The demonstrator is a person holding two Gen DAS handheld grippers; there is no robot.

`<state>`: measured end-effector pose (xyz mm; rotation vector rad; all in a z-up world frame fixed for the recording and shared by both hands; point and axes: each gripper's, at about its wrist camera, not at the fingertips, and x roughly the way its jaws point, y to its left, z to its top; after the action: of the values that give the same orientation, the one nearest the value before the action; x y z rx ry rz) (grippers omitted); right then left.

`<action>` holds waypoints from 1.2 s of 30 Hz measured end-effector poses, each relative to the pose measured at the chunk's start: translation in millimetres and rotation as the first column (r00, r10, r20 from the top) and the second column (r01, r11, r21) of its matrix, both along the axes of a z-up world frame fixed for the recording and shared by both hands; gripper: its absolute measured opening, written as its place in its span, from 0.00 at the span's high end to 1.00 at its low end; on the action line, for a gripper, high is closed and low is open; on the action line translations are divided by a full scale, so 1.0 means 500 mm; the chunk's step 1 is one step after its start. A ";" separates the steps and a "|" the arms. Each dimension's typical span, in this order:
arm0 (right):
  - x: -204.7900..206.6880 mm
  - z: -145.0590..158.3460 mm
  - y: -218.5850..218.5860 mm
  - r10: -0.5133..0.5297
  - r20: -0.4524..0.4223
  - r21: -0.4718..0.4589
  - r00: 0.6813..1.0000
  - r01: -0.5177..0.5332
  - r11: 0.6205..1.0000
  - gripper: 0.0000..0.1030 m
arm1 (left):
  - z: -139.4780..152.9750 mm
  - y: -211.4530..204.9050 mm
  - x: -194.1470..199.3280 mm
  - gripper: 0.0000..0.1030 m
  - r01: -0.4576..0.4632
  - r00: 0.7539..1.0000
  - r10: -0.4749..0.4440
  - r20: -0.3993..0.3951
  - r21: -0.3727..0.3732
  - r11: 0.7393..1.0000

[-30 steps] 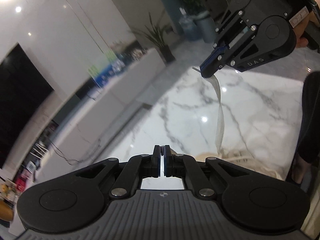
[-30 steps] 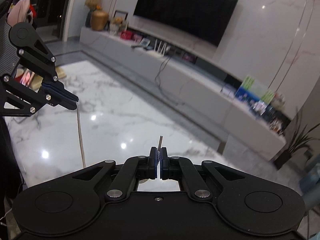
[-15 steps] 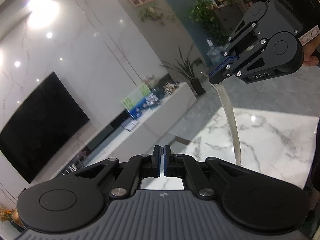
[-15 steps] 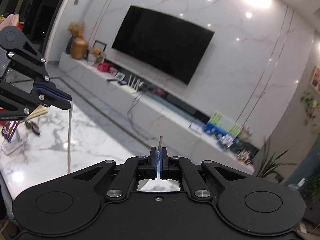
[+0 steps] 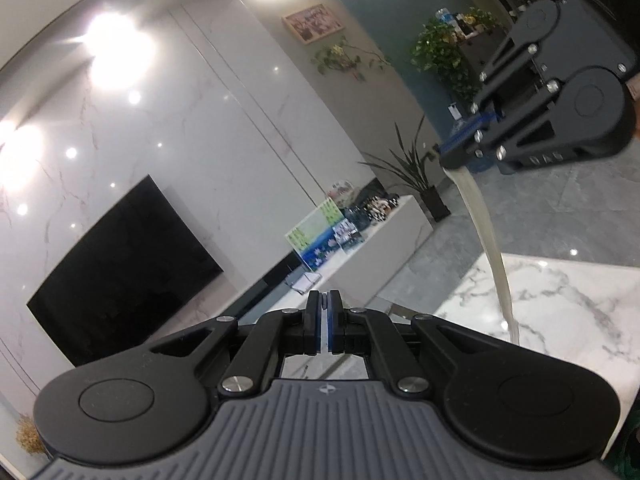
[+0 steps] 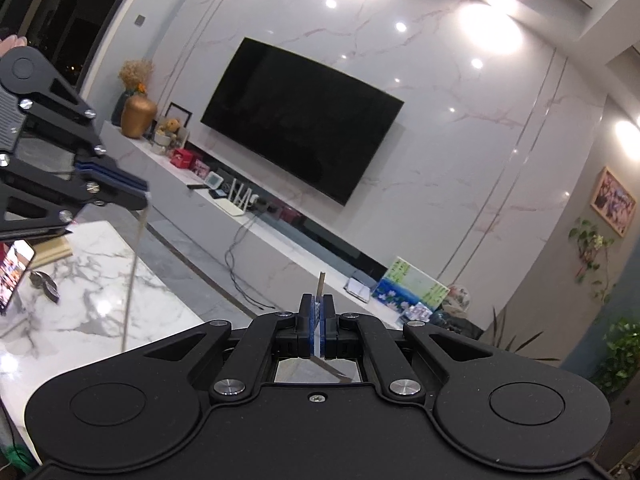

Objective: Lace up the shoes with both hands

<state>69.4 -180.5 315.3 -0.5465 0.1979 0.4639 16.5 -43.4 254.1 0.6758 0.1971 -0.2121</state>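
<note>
**Both lace ends pinched and held high; the shoe itself is out of sight**

The shoe cannot be seen in either wrist view; each camera's lower half is filled by its own black gripper body. Only the cream flat shoelace [image 5: 494, 252] shows: one strand hangs from the right gripper [image 5: 450, 158] down toward the near edge of the white marble-topped table [image 5: 560, 304], where its lower part vanishes behind the left gripper [image 5: 324, 320]. The right gripper's jaws are pressed together on that strand, whose stiff tip [image 6: 321, 282] pokes up past the pads in its own view. The left gripper's jaws are likewise closed on a second, thinner-looking strand [image 6: 134, 264], which drops from its tip and is lost behind the right gripper's body.

A phone [image 6: 12, 276] at the table's left edge is cut off by the frame. Beyond the table's far edge lies open grey floor up to the long white TV console [image 6: 256, 224]. The two grippers are well apart, above the tabletop.
</note>
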 end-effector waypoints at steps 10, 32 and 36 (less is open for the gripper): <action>-0.016 0.060 0.006 0.054 0.014 0.051 0.998 -0.055 0.997 0.99 | 0.057 -0.021 -0.003 0.98 0.023 0.999 -0.023 0.046 -0.003 1.000; -0.031 0.092 0.037 0.111 0.029 0.114 0.993 -0.113 0.987 1.00 | 0.074 -0.033 -0.014 0.98 0.085 0.994 -0.084 0.069 -0.013 0.996; -0.027 0.088 0.043 0.108 0.025 0.108 0.994 -0.110 0.988 1.00 | 0.075 -0.029 -0.011 0.98 0.082 0.994 -0.080 0.074 -0.019 0.996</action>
<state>56.1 -159.2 359.1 -0.4559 0.1239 0.5728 10.8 -57.9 291.5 0.6692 0.0967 -0.2665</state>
